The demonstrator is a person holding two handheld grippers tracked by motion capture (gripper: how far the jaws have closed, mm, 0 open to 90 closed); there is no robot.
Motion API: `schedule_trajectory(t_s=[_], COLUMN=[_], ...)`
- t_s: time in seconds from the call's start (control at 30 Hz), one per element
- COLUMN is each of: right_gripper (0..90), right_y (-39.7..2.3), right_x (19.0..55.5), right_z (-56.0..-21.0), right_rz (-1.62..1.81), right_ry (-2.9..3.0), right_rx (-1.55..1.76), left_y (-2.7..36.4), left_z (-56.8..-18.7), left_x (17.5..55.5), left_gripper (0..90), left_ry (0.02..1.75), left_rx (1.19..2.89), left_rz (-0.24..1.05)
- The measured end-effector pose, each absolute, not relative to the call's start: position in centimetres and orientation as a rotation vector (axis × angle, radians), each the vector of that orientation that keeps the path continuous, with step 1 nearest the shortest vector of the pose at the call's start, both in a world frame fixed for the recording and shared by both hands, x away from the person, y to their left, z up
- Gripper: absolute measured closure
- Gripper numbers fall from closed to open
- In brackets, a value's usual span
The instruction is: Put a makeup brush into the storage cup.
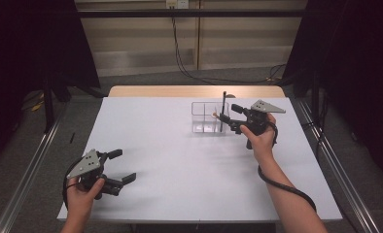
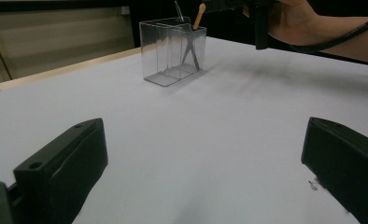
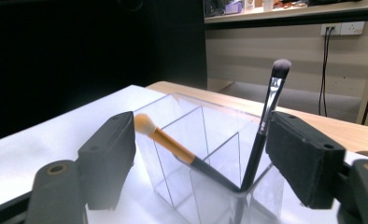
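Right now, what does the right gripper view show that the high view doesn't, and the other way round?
Right gripper view: close detail. An orange-tipped brush leans left and a dark-tipped brush stands steeper, their lower ends meeting in the nearest compartment of the clear organizer.
High view: the whole layout. The left gripper sits open near the table's near left corner, far from the organizer, and both forearms come in from below.
Shared: the organizer, the dark-tipped brush, and the right gripper with its fingers open at the organizer.
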State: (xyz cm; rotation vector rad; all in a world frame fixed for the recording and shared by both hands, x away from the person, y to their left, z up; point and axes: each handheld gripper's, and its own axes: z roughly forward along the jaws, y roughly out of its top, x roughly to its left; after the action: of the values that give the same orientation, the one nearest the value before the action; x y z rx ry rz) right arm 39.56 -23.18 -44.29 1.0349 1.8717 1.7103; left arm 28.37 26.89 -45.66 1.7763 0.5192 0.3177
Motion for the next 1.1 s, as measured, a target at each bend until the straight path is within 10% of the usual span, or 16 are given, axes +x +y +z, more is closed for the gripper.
schedule_trajectory(t_s=[1.1], right_gripper=[7.8], right_y=[-23.3], right_x=[37.2], right_z=[-44.2], right_rz=[1.691], right_ry=[1.938], right_rx=[0.94], left_y=[26.9], left_z=[-45.6], left_x=[28.3], left_gripper=[0.4], left_ry=[0.524], left_rx=[1.767], left_rz=[0.32])
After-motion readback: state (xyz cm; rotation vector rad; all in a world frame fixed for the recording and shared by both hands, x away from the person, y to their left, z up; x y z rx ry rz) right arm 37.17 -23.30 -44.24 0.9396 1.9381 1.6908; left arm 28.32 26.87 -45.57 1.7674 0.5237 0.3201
